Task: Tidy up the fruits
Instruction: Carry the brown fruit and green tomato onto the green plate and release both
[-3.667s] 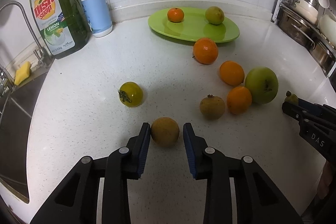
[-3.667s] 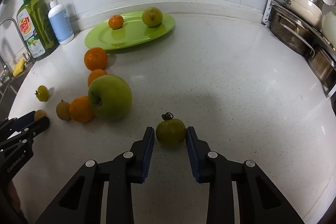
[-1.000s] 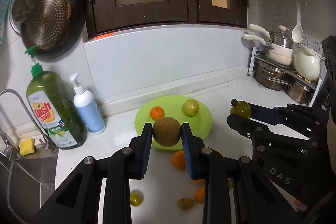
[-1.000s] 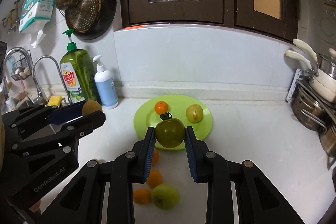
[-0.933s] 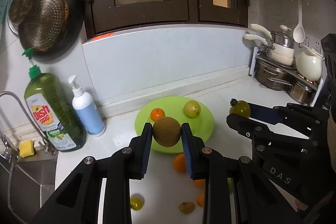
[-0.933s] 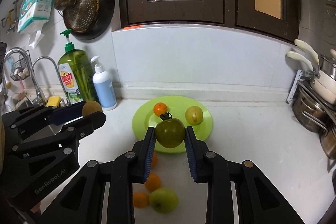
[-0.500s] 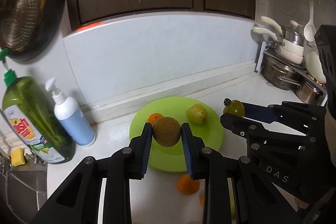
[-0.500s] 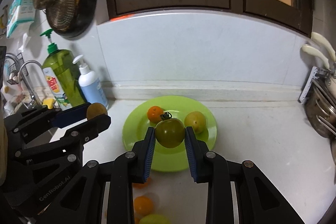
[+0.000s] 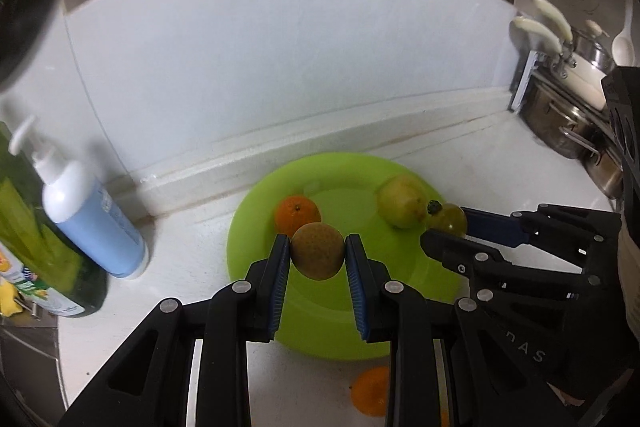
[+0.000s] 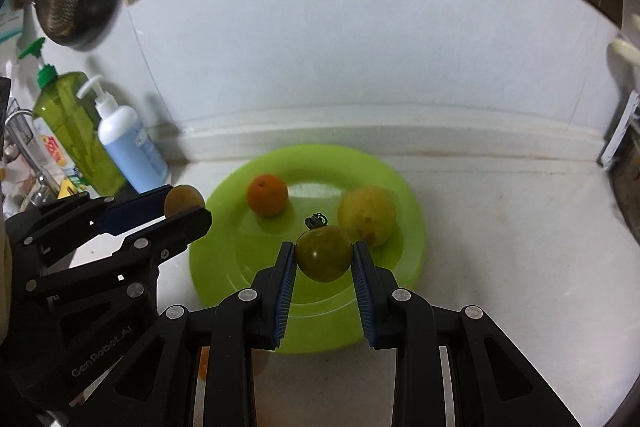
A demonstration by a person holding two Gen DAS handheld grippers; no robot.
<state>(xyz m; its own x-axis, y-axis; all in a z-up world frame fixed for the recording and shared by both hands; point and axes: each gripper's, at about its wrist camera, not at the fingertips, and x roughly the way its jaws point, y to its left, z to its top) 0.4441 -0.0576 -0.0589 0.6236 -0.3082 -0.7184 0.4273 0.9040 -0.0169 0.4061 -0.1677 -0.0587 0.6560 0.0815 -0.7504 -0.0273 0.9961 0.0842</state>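
Note:
My left gripper (image 9: 318,257) is shut on a round brown fruit (image 9: 318,255) and holds it above the near left part of the green plate (image 9: 320,303). My right gripper (image 10: 324,261) is shut on a green tomato (image 10: 323,257) with a dark stem, above the same plate (image 10: 224,267). On the plate lie a small orange (image 10: 267,195) and a yellow-green fruit (image 10: 366,215). The right gripper with its tomato (image 9: 448,219) shows at the right of the left wrist view. The left gripper with its fruit (image 10: 184,199) shows at the left of the right wrist view.
A blue-and-white pump bottle (image 9: 90,217) and a green dish soap bottle (image 10: 70,131) stand left of the plate against the wall. Pots (image 9: 568,123) sit on a rack at the right. An orange (image 9: 370,391) lies on the white counter in front of the plate.
Both grippers have moved forward and down toward the plate with their fruits held. The plate now fills more of both views and most loose fruit has dropped out of sight.

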